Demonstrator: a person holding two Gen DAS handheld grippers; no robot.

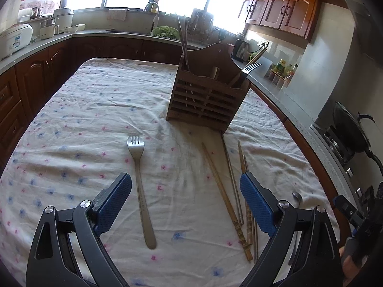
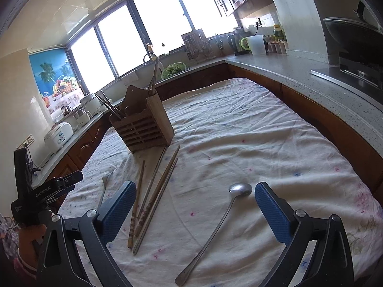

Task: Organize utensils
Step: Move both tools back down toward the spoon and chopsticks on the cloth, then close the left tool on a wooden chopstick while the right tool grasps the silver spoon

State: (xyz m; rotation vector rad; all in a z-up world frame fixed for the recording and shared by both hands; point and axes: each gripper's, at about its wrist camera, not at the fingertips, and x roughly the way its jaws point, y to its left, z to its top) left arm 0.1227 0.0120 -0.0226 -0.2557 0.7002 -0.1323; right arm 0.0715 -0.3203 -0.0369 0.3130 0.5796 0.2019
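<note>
Left gripper (image 1: 185,199): jaws apart, empty; fork (image 1: 141,186) lower centre.
Right gripper (image 2: 195,206): jaws apart, empty, over spoon (image 2: 215,224).
Advice: clamp handles mid-length, then lift into wooden caddy (image 1: 205,95).

left claw (image 1: 185,189) and right claw (image 2: 195,197) both spread wide, empty, low and level, side by side

Each gripper, left gripper (image 1: 185,191) and right gripper (image 2: 195,199), had black plastic arms with triangular cut-outs, silver round screws at the pivots, and blue dimpled pads (image 1: 257,203) (white "GenRobot AI" lettering marked the left one's black body).
</note>
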